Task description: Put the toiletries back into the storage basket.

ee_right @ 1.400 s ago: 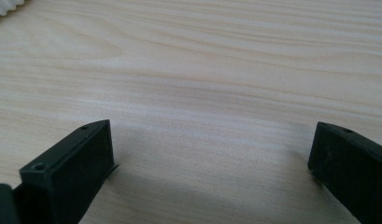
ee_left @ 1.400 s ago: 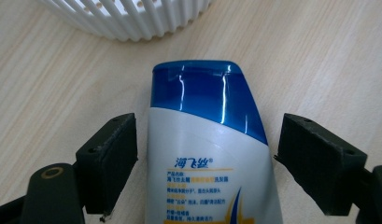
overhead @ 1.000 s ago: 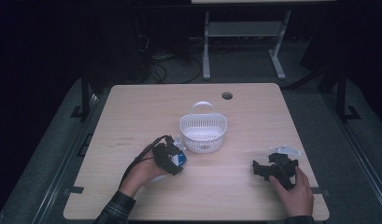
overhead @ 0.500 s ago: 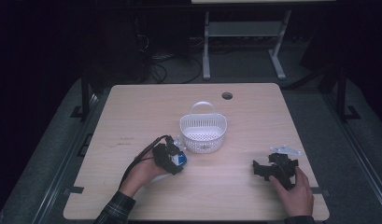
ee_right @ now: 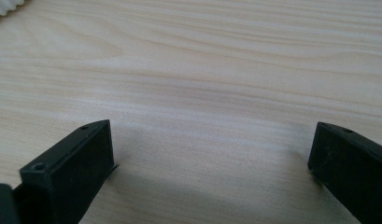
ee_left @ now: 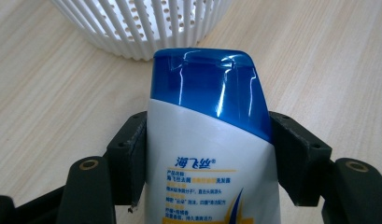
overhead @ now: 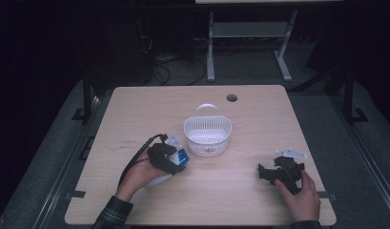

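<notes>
High view puts the left gripper (overhead: pixel 176 160) just beside the near-left wall of the white basket (overhead: pixel 207 136), its jaws clamped on a white bottle (ee_left: pixel 212 158) with a blue cap; most of the bottle hides under the gripper and hand there. Left gripper view cuts the bottle off at the bottom edge, its small print hard to read. Right gripper (overhead: pixel 265 172) rests well apart on the bare table (overhead: pixel 149 105), jaws spread wide, holding nothing.
</notes>
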`<act>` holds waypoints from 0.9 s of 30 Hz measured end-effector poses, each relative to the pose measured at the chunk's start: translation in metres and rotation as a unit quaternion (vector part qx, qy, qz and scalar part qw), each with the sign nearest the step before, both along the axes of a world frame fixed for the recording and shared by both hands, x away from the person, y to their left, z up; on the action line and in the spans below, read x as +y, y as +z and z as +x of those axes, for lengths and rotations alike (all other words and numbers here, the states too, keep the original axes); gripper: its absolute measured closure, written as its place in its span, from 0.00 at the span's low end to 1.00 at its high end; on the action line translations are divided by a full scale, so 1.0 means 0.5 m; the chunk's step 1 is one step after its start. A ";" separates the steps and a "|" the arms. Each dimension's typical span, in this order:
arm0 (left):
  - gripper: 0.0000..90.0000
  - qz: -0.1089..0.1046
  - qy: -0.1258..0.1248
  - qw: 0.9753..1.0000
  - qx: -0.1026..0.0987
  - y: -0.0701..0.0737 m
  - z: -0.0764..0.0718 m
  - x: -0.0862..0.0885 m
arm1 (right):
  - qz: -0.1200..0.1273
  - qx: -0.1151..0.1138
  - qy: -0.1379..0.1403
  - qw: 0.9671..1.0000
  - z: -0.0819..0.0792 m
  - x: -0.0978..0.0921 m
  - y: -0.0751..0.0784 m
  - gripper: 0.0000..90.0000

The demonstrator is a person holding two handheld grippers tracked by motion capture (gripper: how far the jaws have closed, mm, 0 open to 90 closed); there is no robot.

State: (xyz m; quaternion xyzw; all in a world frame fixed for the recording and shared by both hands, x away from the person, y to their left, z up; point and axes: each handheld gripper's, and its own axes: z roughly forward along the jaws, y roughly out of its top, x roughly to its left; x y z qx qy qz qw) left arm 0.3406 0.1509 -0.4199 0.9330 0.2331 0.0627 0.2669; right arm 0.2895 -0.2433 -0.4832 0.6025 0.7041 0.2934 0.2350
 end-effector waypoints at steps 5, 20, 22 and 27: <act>0.38 -0.024 0.008 1.000 -0.004 0.012 -0.001 0.017 | 0.000 0.000 0.000 1.000 0.000 0.000 0.000 0.00; 0.39 -0.112 0.011 0.993 -0.035 0.051 -0.014 0.079 | 0.000 0.000 0.000 1.000 0.000 0.000 0.000 0.00; 0.39 -0.128 0.015 0.991 -0.041 0.055 -0.016 0.089 | 0.000 0.000 0.000 1.000 0.000 0.000 0.000 0.00; 0.39 -0.160 0.023 0.986 -0.046 0.066 -0.017 0.115 | 0.000 0.000 0.000 1.000 0.000 0.000 0.000 0.00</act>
